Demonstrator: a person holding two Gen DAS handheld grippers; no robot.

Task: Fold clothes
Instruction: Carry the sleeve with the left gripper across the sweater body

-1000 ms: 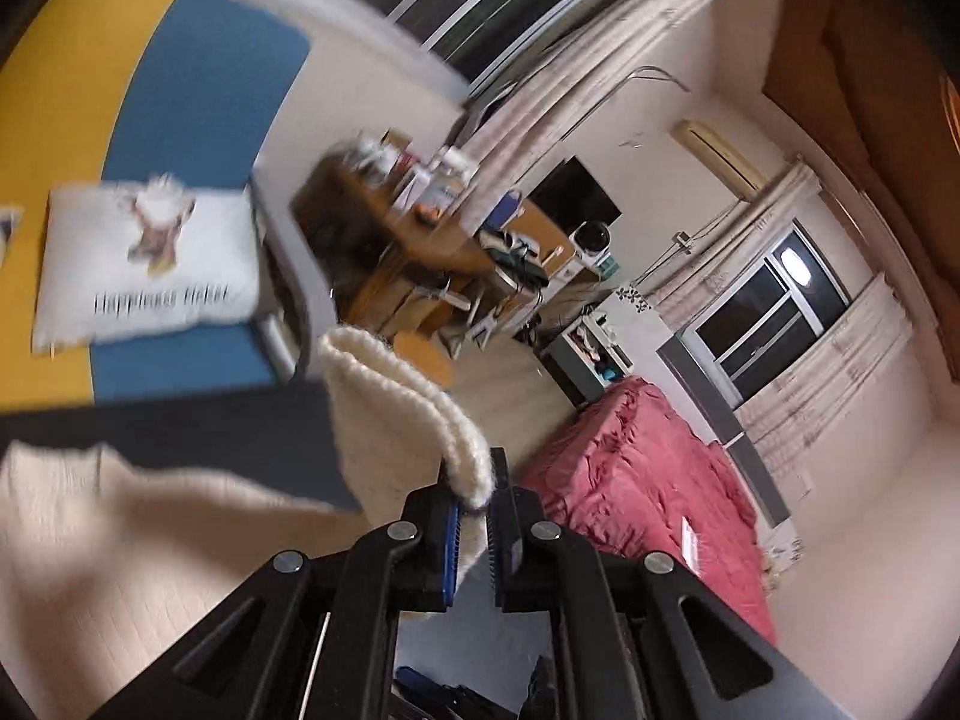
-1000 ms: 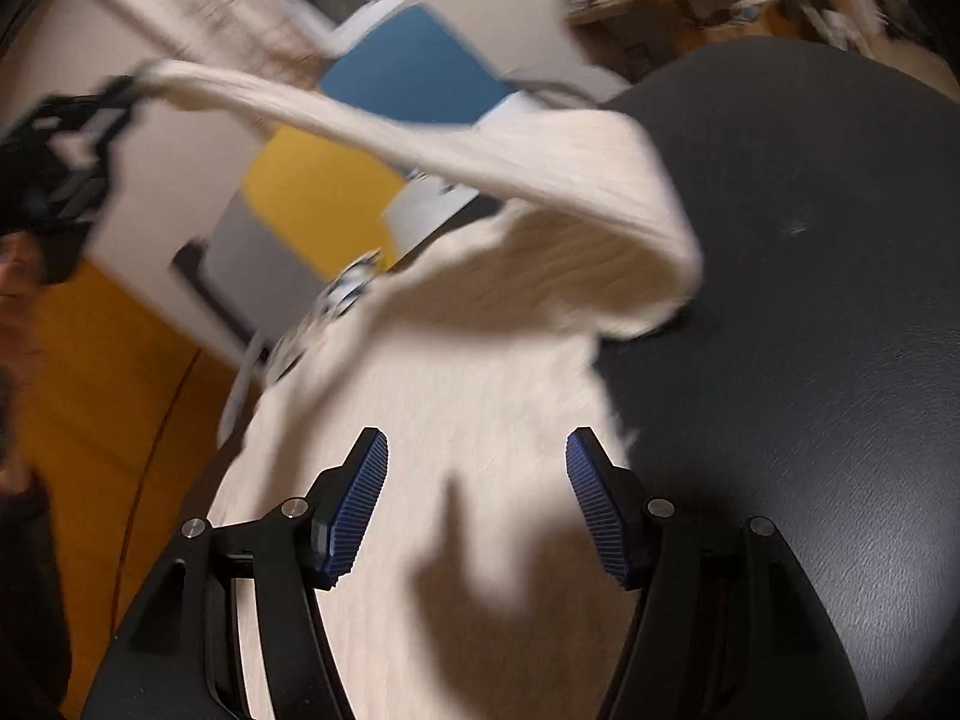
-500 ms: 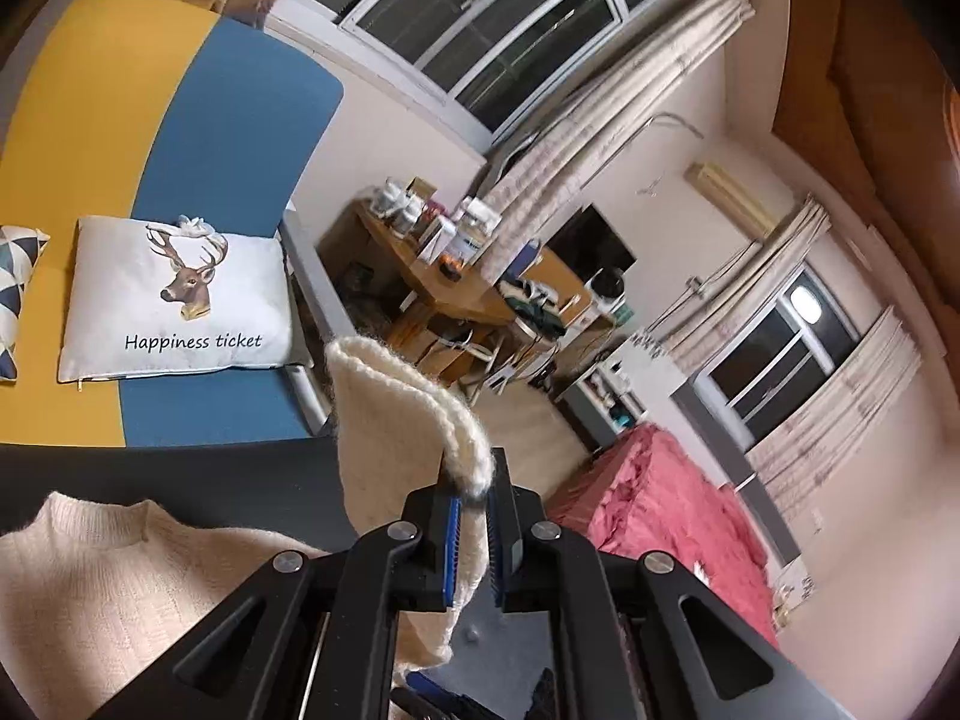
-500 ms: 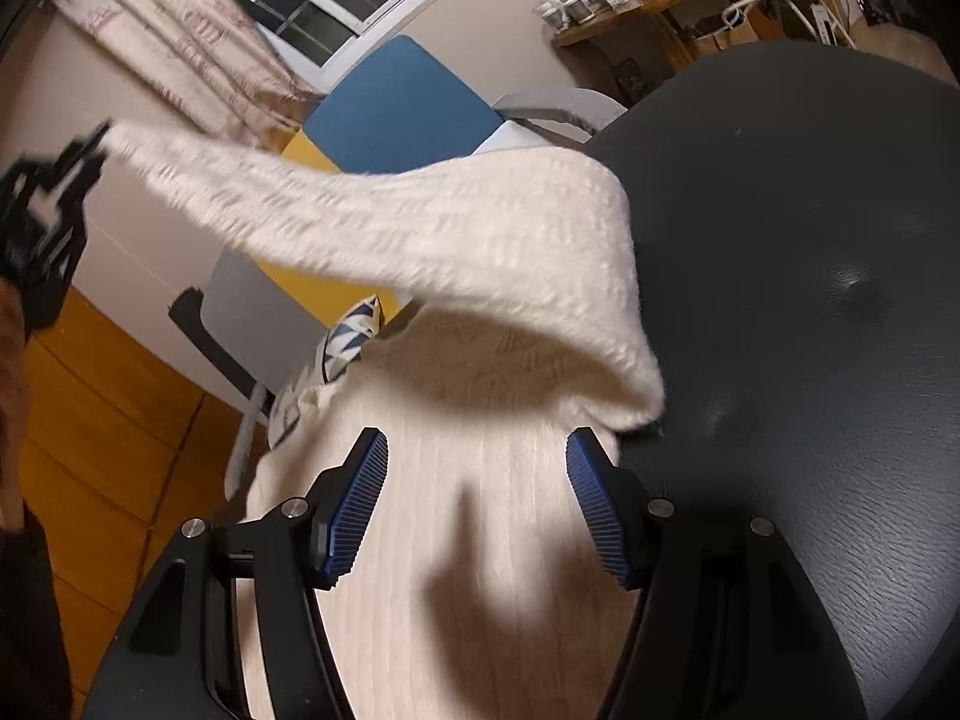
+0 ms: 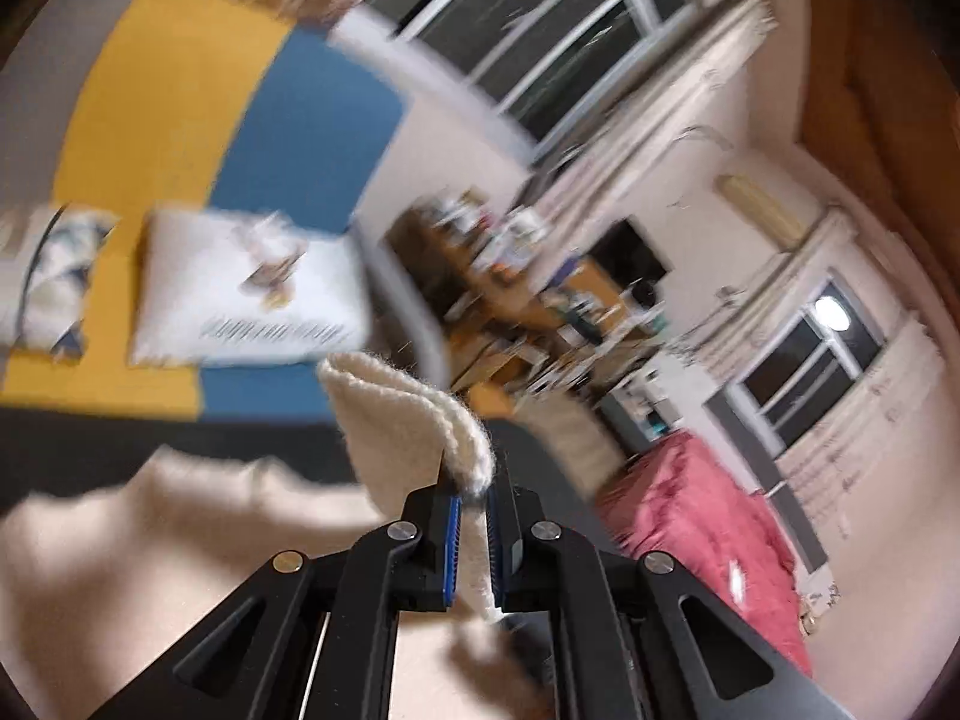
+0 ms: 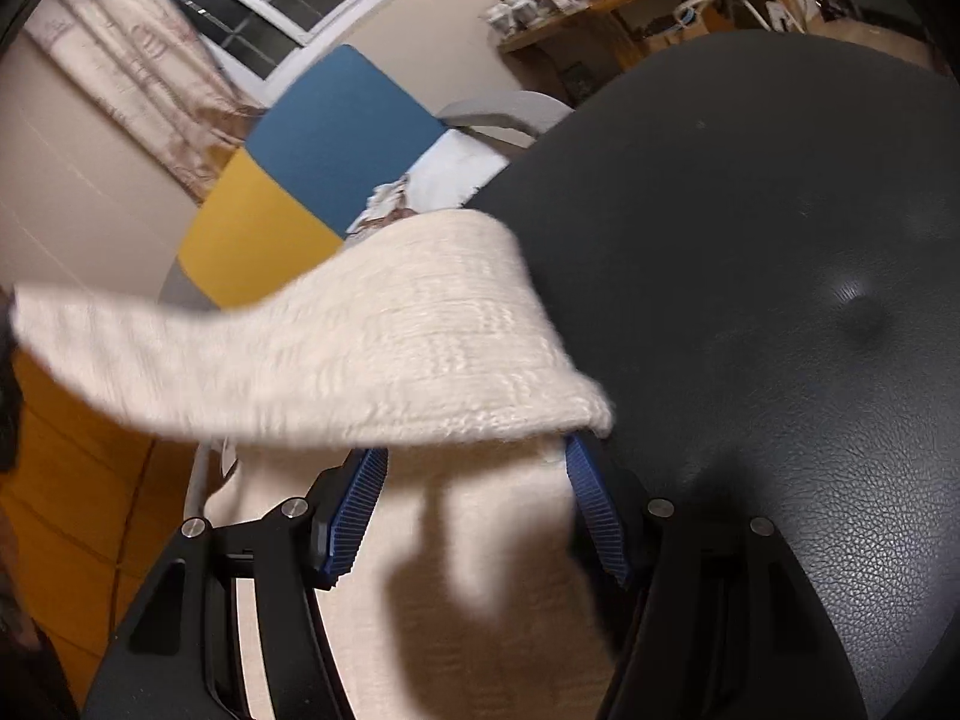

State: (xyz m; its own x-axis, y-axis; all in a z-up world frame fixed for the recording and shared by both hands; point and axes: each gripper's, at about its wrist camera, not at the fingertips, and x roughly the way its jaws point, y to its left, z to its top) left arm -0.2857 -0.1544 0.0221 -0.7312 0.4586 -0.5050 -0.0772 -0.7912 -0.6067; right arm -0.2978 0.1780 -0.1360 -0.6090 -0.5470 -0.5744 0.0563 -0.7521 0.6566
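The sweater (image 6: 420, 630), a cream knit, lies spread on a black leather table (image 6: 780, 360), with one sleeve (image 6: 372, 348) lifted off it and stretched across the air above the body of the garment. The left gripper (image 5: 474, 501) has its blue pads pressed nearly together on the cuff (image 5: 414, 414) of that sleeve, which pokes up past the fingertips as a folded loop of wool. The rest of the sweater shows below and to the left of this gripper, blurred. In the right wrist view the raised sleeve runs from the left edge of the picture to a bend just above the right gripper (image 6: 474, 456), hiding its fingertips. That gripper stands fairly wide, its pads apart with nothing pinched between them, hanging over the sweater's body near the garment's edge where the knit meets bare table. Behind the table is a sofa (image 5: 288, 138) with a yellow and a blue back panel and a white cushion (image 5: 240, 294) on it. A cluttered wooden desk (image 5: 510, 300) and a red bed cover (image 5: 702, 528) lie further off.
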